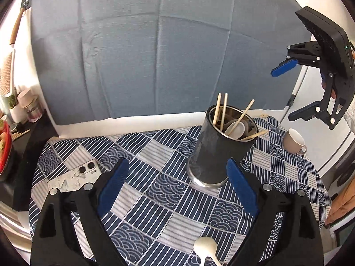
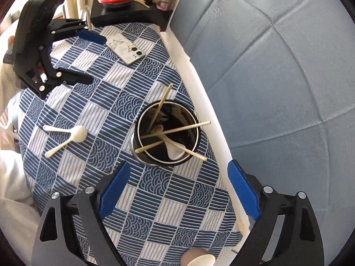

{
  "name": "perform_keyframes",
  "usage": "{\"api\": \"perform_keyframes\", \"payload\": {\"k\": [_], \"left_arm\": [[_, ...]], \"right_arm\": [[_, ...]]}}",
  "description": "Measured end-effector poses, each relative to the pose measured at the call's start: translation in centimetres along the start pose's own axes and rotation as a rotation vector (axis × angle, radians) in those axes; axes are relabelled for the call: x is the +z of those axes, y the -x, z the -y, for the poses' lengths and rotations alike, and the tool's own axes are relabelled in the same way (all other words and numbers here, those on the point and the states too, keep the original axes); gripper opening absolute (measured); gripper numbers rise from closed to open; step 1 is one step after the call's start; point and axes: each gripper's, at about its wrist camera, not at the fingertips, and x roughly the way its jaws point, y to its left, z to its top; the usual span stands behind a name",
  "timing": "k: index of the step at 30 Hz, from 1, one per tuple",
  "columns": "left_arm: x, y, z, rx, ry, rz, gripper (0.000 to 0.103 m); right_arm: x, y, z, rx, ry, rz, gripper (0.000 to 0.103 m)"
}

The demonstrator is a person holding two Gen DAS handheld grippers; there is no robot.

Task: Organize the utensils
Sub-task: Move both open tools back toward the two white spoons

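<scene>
On the table (image 2: 66,177) with its blue patterned cloth, the dark utensil cup (image 2: 166,133) stands upright near the far edge and already holds several chopsticks (image 2: 177,129) and a white spoon (image 2: 175,151), so I judge the job mostly done; two white spoons (image 2: 66,136) lie loose on the cloth well apart from the cup, and another rests across a beige mug (image 2: 195,258) at the bottom of the right view. The left tongs (image 1: 177,188) and right tongs (image 2: 177,190) both stand spread with nothing between them; the loose spoons lie flat, crossing, with their handles pointing away from the cup.
</scene>
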Motion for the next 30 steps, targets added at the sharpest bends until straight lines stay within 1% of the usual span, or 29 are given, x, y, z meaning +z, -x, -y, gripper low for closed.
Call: {"api": "perform_keyframes", "payload": {"k": [3, 6, 9, 13, 18, 21, 25, 30], "left_arm": [[-1.1, 1.4, -0.6, 0.035, 0.034, -0.011, 0.093], [-2.6, 2.5, -0.7, 0.093, 0.045, -0.023, 0.094], [-4.0, 3.6, -0.7, 0.119, 0.067, -0.037, 0.097], [-5.8, 4.5, -0.3, 0.152, 0.093, -0.042, 0.097], [-8.3, 4.8, 0.4, 0.171, 0.124, -0.068, 0.097], [-10.1, 4.8, 1.1, 0.168, 0.135, -0.086, 0.097], [-12.8, 4.3, 2.1, 0.177, 0.122, -0.150, 0.097], [-15.5, 4.0, 2.8, 0.176, 0.125, -0.201, 0.097]], "right_arm": [[-1.0, 0.3, -0.4, -0.001, -0.037, 0.038, 0.085], [-2.0, 0.5, -1.2, 0.011, -0.060, 0.074, 0.086], [-2.9, 0.5, -2.0, 0.034, -0.083, 0.099, 0.086], [-3.7, 0.6, -3.4, 0.062, -0.101, 0.127, 0.086], [-4.8, 0.6, -5.2, 0.107, -0.137, 0.160, 0.086], [-5.5, 0.4, -6.7, 0.109, -0.137, 0.173, 0.086], [-6.6, -0.3, -8.3, 0.145, -0.152, 0.178, 0.086], [-7.4, -1.5, -10.1, 0.184, -0.174, 0.165, 0.086]]}}
